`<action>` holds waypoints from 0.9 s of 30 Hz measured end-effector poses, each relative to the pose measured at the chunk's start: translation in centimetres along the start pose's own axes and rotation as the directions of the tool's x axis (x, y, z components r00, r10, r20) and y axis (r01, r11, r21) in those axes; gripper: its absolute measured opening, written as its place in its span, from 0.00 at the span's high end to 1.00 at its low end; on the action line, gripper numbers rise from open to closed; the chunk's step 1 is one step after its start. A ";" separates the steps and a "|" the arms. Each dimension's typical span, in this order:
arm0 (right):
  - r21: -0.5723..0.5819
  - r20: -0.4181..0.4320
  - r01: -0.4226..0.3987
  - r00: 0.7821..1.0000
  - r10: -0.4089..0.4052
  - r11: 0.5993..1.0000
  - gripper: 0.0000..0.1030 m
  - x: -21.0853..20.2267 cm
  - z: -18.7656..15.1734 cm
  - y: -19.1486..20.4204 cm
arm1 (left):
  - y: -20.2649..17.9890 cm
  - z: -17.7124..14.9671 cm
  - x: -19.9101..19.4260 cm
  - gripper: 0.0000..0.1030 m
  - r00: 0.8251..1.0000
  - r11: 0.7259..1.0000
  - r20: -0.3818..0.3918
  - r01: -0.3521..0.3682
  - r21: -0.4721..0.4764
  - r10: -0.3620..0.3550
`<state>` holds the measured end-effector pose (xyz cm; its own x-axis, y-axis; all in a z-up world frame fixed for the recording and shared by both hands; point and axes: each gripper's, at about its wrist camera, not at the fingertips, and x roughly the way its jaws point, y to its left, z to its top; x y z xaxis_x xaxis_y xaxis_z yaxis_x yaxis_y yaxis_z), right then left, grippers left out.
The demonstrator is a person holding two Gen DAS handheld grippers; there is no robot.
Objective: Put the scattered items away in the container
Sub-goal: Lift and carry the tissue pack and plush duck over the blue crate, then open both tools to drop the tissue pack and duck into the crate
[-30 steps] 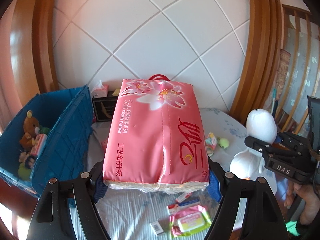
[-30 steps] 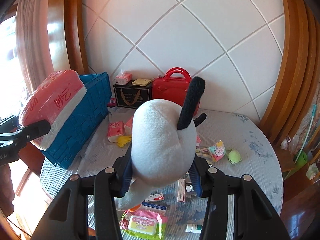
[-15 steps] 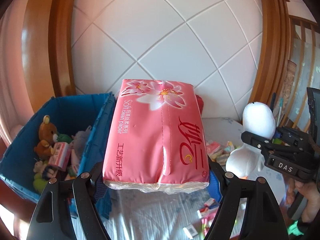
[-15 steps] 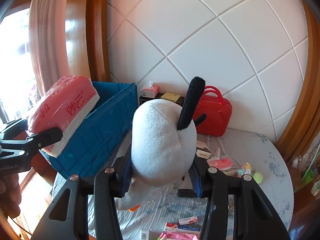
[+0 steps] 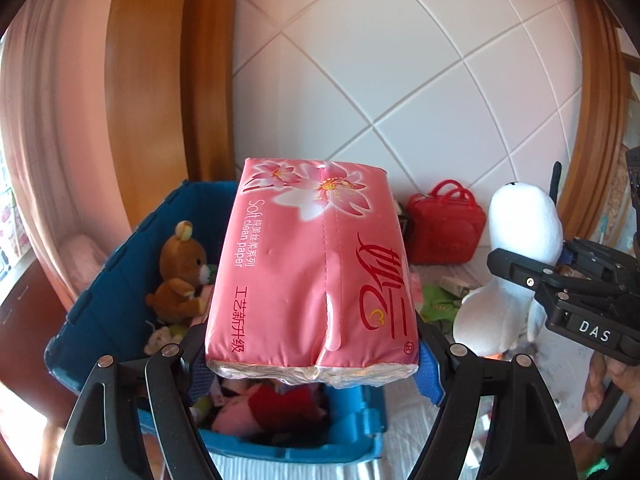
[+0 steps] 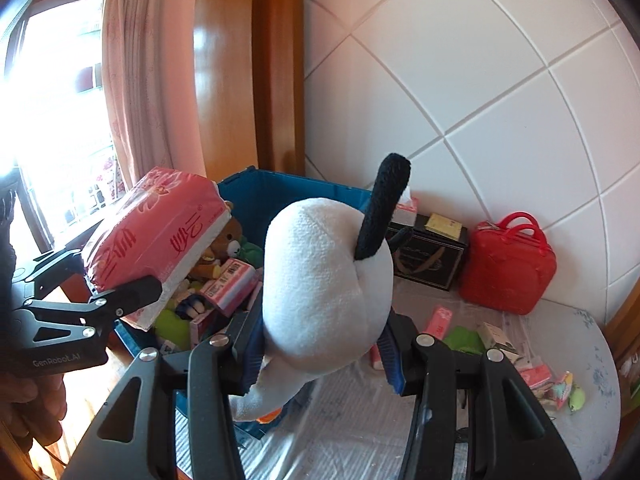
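My left gripper (image 5: pixel 312 364) is shut on a pink pack of tissue paper (image 5: pixel 312 276), held in the air over the blue crate (image 5: pixel 100 280). The same pack (image 6: pixel 156 236) shows at the left of the right wrist view, above the crate (image 6: pixel 280 192). My right gripper (image 6: pixel 320 352) is shut on a white plush toy (image 6: pixel 324 292) with a black ear, held near the crate's right wall; the plush toy (image 5: pixel 520 232) also appears at the right of the left wrist view. Inside the crate lie a brown teddy bear (image 5: pixel 182 268), small boxes and other soft toys.
A red handbag (image 6: pixel 508 264) and a black box (image 6: pixel 428 256) stand against the tiled wall. Small packets (image 6: pixel 532 372) and a green item (image 6: pixel 464 338) lie scattered on the round clothed table (image 6: pixel 580 412). A curtain and wooden window frame lie left of the crate.
Both grippers have swung left with their loads. The tissue pack now hangs over the crate's inside, and the plush toy has come to the crate's edge.
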<state>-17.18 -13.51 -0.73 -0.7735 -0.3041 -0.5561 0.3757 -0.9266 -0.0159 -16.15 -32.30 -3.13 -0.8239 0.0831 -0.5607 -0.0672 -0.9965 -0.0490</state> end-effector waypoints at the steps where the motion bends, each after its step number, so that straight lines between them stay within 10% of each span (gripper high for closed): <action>1: -0.005 -0.005 -0.011 1.000 0.011 1.000 0.54 0.8 0.4 0.8 | 0.9 -0.1 0.2 0.24 1.000 1.000 -0.007 -0.009 -0.006 0.009; 27: -0.102 -0.127 -0.151 0.982 0.138 0.983 0.54 9.4 2.1 11.5 | 13.0 -2.8 1.5 0.24 0.988 0.985 -0.088 -0.133 -0.112 0.124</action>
<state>-21.18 -27.53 -4.38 -0.6435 -0.3982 -0.6537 0.5385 -0.8424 -0.0169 -16.72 -45.09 -6.93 -0.7730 -0.0411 -0.6331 0.1068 -0.9921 -0.0660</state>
